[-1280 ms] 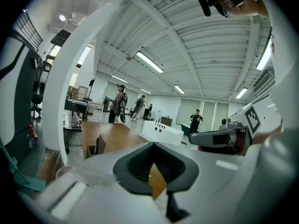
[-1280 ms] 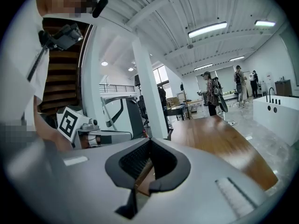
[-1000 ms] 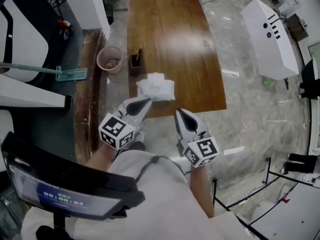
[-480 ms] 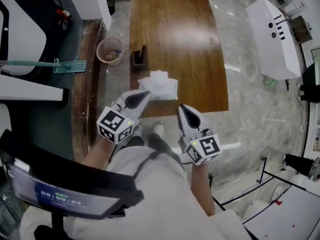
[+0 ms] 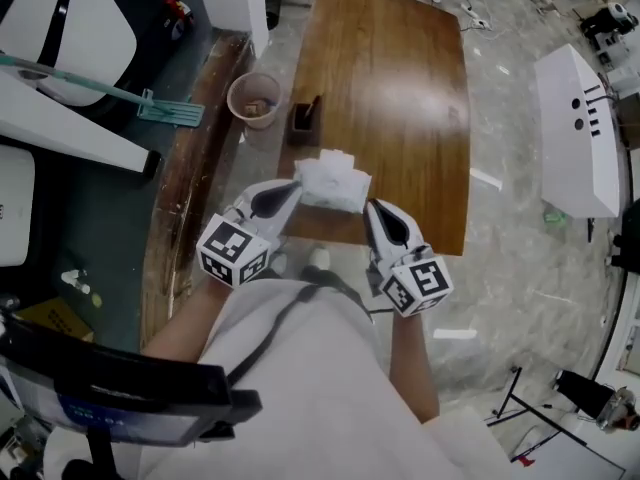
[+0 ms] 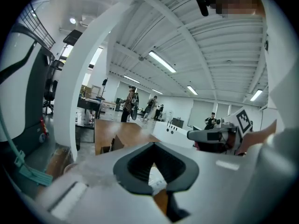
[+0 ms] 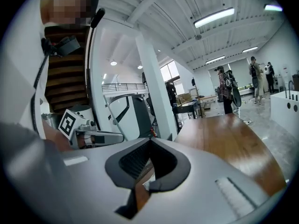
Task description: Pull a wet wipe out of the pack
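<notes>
wooden table (image 5: 400, 88) | dark holder (image 5: 305, 120) on it | pink bucket (image 5: 233, 96) beside | teal mop (image 5: 168, 114)

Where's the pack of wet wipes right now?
In the head view, the wet wipe pack lies at the near edge of the wooden table, just ahead of the left gripper and right gripper, with a small dark box behind it.

**Bright hall, soft foreground**

Long white ceiling tube lamps (image 7: 215, 17) light my hall brightly and evenly, so shadows are faint. From my head, a pale glare patch lies on the glossy brown wooden table (image 5: 400, 98). Close up, my grey left gripper (image 6: 153, 144) and right gripper (image 7: 150, 140) blur; straight lines bow, and the corners go black.
</notes>
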A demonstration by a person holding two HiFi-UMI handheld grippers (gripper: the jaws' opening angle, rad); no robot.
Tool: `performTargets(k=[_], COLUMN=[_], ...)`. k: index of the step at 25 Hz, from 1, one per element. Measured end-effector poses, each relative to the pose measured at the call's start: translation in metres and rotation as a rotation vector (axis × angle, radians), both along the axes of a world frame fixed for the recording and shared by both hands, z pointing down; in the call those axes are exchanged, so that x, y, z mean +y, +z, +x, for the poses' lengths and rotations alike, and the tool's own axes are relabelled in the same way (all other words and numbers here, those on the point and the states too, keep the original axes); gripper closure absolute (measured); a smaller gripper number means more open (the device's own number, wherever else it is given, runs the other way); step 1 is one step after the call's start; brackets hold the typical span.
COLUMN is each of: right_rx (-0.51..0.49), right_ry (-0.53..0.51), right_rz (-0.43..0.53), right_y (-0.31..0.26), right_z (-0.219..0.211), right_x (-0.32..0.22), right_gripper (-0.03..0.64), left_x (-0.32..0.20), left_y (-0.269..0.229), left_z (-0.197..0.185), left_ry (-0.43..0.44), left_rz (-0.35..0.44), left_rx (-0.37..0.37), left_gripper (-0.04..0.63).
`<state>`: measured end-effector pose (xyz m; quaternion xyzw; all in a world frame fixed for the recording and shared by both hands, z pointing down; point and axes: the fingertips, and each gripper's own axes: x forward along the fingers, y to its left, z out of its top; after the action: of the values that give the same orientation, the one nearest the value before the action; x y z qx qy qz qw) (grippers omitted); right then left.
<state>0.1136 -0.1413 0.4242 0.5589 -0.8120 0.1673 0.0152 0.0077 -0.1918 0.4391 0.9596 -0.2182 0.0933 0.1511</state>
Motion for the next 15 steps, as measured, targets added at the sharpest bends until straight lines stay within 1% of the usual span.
performTargets(k=[1,4,7,8,9,12,15], right_rx=[0.012,0.088,0.128,0.126,0.119,0.096,0.087], right_ry=[-0.026,-0.107,-0.186,-0.208,-0.226,-0.258,-0.266], right_rz=[-0.008,-0.038,-0.066,-0.072,-0.076,-0.083,-0.092], right_y=[0.005,0.026,0.045,0.049,0.052,0.058,0.066], right_z=[0.0,-0.004,-0.007,-0.008,-0.009,-0.007,-0.002], right_x=[-0.003,-0.009,-0.013,-0.014,-0.015,-0.019,-0.023], right_gripper=[0.609,0.609,0.609,0.609,0.609,0.609,0.609], left_x=[0.002,0.009,0.018,0.021,0.023,0.025,0.019], left_y=[0.0,0.005,0.016,0.021,0.026,0.041,0.058], left_z=[-0.002,-0.005,-0.001,0.002,0.005,0.014,0.025], left_ry=[-0.028,-0.099,-0.134,-0.141,-0.146,-0.158,-0.185], left_rz=[-0.002,-0.001,-0.01,-0.018,-0.025,-0.036,-0.038], left_rx=[-0.003,-0.022,-0.051,-0.062,-0.075,-0.123,-0.168], left_gripper=[0.594,0.594,0.582,0.546,0.537,0.537,0.537])
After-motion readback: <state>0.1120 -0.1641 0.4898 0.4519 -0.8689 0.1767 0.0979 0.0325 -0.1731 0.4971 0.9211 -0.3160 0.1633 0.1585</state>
